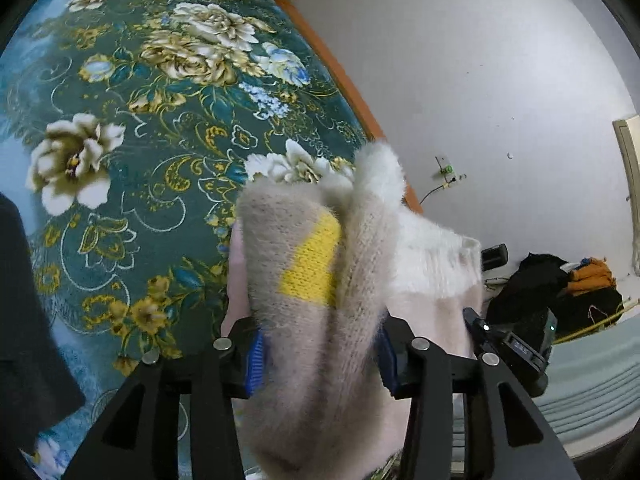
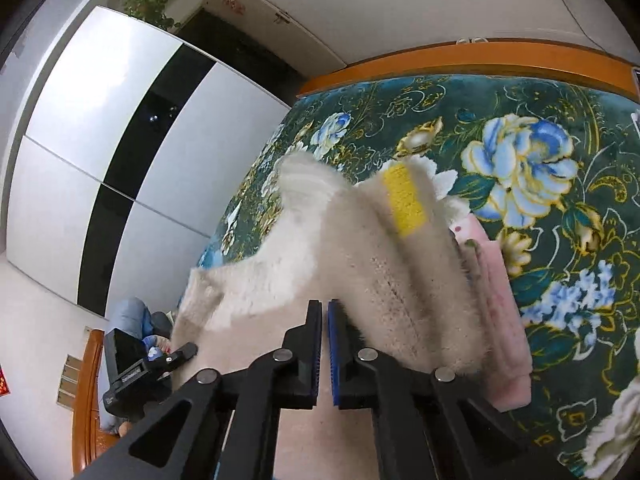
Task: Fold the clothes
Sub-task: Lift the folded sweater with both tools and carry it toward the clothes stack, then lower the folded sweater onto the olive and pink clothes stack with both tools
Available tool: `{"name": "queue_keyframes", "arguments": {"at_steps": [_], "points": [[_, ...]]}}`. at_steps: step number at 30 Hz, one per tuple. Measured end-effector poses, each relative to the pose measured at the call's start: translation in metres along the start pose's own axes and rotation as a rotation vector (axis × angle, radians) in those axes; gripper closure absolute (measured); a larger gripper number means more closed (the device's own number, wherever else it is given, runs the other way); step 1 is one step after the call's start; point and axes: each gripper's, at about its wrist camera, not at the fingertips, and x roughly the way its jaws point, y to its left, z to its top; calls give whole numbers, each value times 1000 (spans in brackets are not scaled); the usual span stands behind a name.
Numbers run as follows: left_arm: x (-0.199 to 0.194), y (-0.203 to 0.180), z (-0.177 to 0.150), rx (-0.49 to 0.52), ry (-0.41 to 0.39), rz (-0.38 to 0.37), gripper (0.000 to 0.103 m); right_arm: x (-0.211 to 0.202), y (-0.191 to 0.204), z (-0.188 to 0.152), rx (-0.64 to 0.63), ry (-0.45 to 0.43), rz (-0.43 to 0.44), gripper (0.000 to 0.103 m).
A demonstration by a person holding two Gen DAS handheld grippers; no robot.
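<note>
- The sweater (image 1: 304,280), cream and fuzzy with a yellow patch (image 1: 314,268), lies bunched on the bed (image 1: 120,168) near its wooden edge (image 1: 340,68).
- Left gripper (image 1: 320,356): a thick fold of the sweater runs up between its blue-padded fingers (image 1: 255,360). The fingers stand apart, and the knit fills the gap between them. Whether the pads press on it cannot be told.
- In the right wrist view the sweater (image 2: 360,264) drapes across the front of the right gripper (image 2: 324,344), its yellow patch (image 2: 406,204) at the far end.
- Right gripper: the fingers (image 2: 314,352) are clenched, with only a thin slit between the blue pads. Nothing shows between them; the sweater lies just beside and behind the right finger.
- A folded pink cloth (image 2: 500,312) lies on the bed (image 2: 540,160) just beside the sweater, under its right edge.
- The bed cover is dark green with large white, gold and blue flowers.
- The left gripper (image 2: 140,368) shows low at the left of the right wrist view.
- Beyond the bed stand a white wardrobe (image 2: 100,140) and a white wall (image 1: 480,80).
</note>
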Motion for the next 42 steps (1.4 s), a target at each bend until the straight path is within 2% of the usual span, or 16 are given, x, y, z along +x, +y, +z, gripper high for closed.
{"name": "queue_keyframes", "arguments": {"at_steps": [3,6,10,12,15,18,20,22,26,27,33,34,36,39,40,42], "points": [[-18,-22,-4,101,-59,86,56,5,-4,0,-15,2,-29,101],[-31,-62,-16,282,-149,215,56,7,-5,2,3,2,-45,101],[-33,-107,-40,484,-194,239,56,-5,9,0,-21,-14,-62,99],[-18,-115,-49,541,-148,240,55,-13,19,-2,-64,-32,-84,94],[6,-108,-53,528,-86,269,55,-19,25,-6,-95,-35,-118,93],[27,-89,-50,426,-15,220,55,-13,15,-7,-67,-15,-145,96],[36,-75,-47,342,1,191,55,-8,3,-8,-20,-1,-130,96],[36,-67,-44,287,-1,171,55,-5,-7,-8,23,-2,-92,101],[28,-66,-42,242,-5,147,55,-7,-4,-8,41,-13,-75,100],[24,-68,-43,237,-9,144,55,-8,-2,-8,37,-17,-79,97],[-23,-84,-65,241,-96,59,55,-29,40,-35,-87,-65,-78,93],[-30,-86,-71,239,-114,46,53,-30,47,-43,-107,-65,-75,93],[-42,-88,-85,230,-144,37,39,-31,63,-62,-161,-62,-84,92],[-53,-86,-107,227,-181,65,36,-25,85,-93,-240,-43,-130,82],[-55,-83,-114,228,-185,78,36,-22,88,-101,-253,-33,-134,71],[-57,-75,-123,225,-180,92,34,-13,96,-119,-277,-10,-139,56]]}}
